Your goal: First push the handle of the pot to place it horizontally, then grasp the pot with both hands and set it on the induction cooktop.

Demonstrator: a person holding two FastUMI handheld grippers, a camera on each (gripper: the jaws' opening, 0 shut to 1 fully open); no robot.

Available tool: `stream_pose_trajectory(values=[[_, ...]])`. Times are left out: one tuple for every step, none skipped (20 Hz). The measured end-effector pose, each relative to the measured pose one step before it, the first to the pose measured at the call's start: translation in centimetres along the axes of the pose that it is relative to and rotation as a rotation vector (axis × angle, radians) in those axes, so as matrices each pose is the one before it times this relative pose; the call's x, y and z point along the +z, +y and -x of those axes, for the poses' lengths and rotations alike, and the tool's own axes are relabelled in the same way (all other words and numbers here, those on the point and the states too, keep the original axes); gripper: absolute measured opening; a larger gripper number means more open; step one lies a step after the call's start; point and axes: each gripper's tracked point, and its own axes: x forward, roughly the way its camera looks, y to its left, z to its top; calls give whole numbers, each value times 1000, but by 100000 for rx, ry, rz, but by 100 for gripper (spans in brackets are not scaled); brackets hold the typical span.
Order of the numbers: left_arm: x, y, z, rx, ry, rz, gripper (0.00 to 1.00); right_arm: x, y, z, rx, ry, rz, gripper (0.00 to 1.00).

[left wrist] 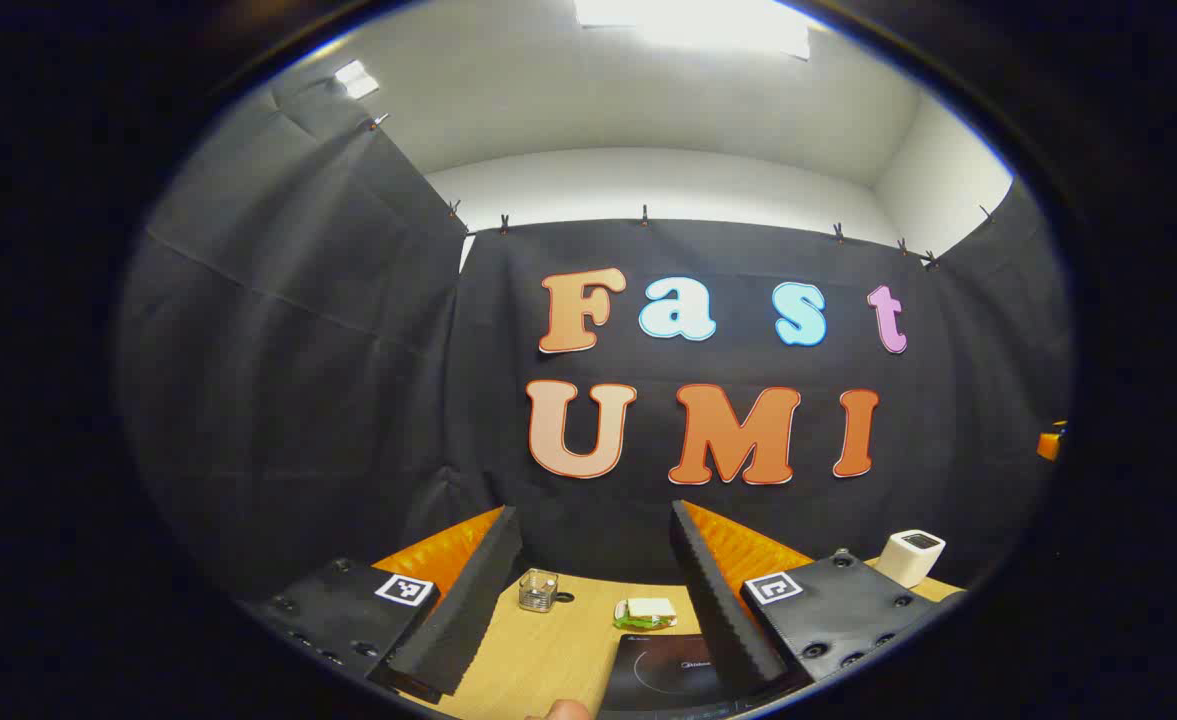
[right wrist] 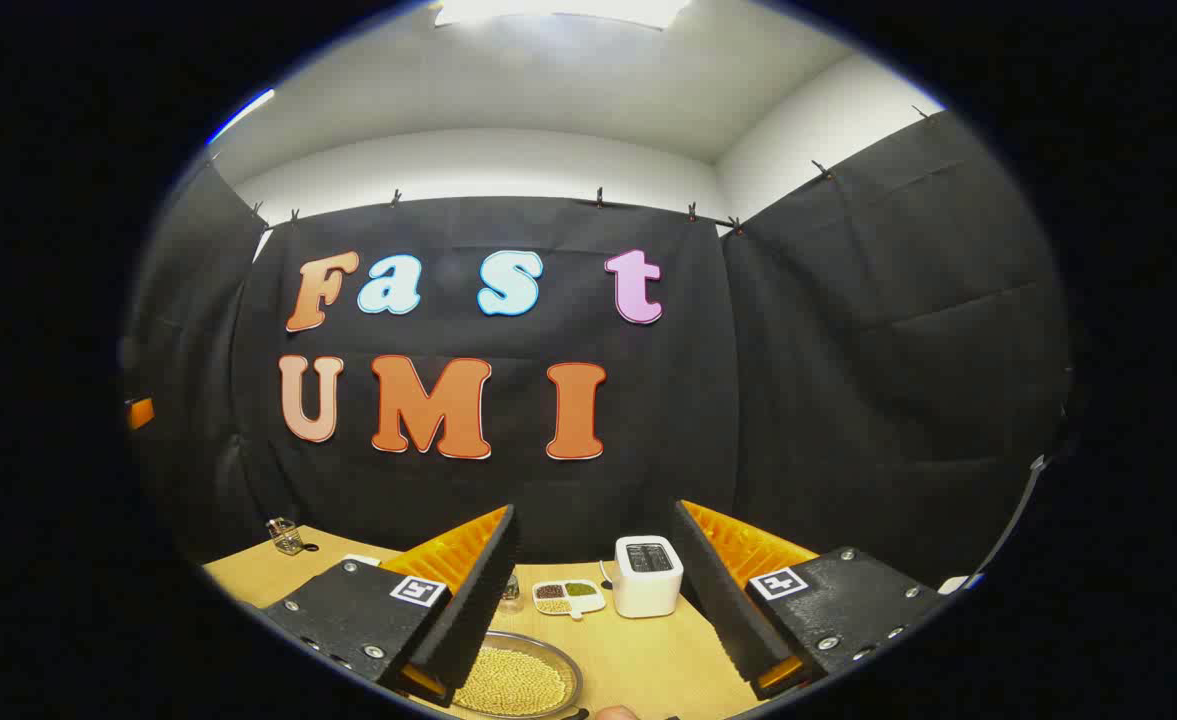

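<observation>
Both tools, left (left wrist: 596, 590) & right (right wrist: 596, 590), agape w/ nothing between; black cooktop (left wrist: 663, 672) glossy, ring-marked.

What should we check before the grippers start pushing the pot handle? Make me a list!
1. Left hand-held gripper open: ok, fingers spread wide with nothing between them.
2. Right hand-held gripper open: ok, spread and holding nothing.
3. Black induction cooktop free for the pot: cannot tell, just its far part shows, and that part is bare.
4. Round metal pot holding yellow grains within sight: ok, low in the right gripper view.
5. Pot handle direction: cannot tell, the handle is cut off at the view's bottom edge.
6. White boxy appliance away from the pot: ok, it stands apart, farther back on the wooden table.
</observation>
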Motion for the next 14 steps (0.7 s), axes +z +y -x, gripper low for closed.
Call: stream_pose_trajectory(values=[[71,303,-140,1275,39,-807,97,45,4,-96,-167,-14,-293,94],[-18,-299,-19,-555,60,62,98,-19,80,-59,-18,201,-316,94],[-37,-205,29,-1328,346,1587,98,-108,155,-29,318,355,-141,94],[-192,-18,216,-660,524,1227,98,-106,159,-85,351,558,40,94],[-10,355,38,491,156,269,99,-128,168,-270,562,476,214,94],[-19,627,-243,1072,-30,-553,96,-9,408,-414,459,312,197,94],[105,439,-108,1088,-49,-706,98,93,375,-358,306,149,165,94],[-6,51,16,596,-138,-373,98,-90,327,-241,227,173,215,94],[54,47,23,282,-117,-46,98,6,71,186,309,74,162,94],[78,167,79,203,-208,-39,98,-38,52,43,317,162,150,95],[122,8,58,109,-375,-119,98,-4,96,23,182,102,223,95],[135,-68,-23,49,-305,-213,98,113,-45,18,-1,-117,159,94],[-54,-46,-99,-160,-178,-72,97,34,-43,66,-144,-89,52,94],[76,-101,-99,-215,-183,64,97,126,37,47,107,-204,-110,94]])
